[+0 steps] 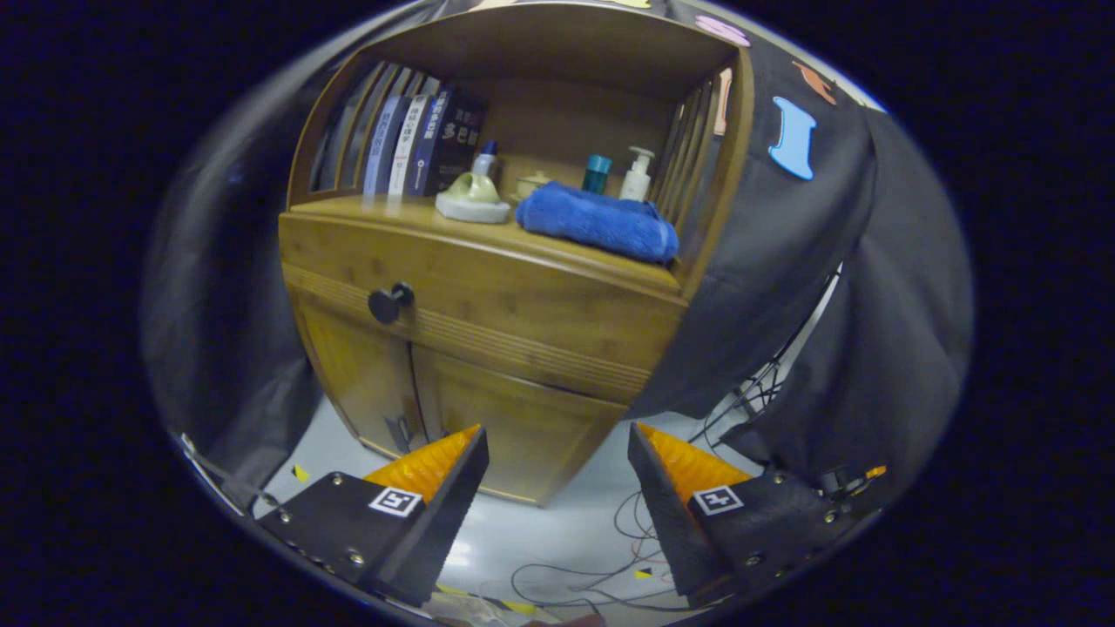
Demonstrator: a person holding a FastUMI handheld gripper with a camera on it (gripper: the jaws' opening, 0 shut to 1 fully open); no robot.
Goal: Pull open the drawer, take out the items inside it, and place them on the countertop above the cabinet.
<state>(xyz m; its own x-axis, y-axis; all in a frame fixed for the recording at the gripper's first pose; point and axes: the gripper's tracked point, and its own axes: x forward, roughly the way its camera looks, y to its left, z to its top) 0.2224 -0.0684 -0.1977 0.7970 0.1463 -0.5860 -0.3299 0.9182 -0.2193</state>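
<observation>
The books (418, 144) carry spine lettering too small to read; square coded markers sit on both fingers (396, 501).

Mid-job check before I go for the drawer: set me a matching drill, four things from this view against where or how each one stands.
Things:
1. tongs
2. blue towel
3. black knob
4. books

States:
A. folded on the countertop, right of a pale dish
B. upright at the left of the shelf space
C. open, holding nothing, short of the cabinet
D. on the closed drawer front, toward its left end

Pairs: 1-C, 2-A, 3-D, 4-B
</observation>
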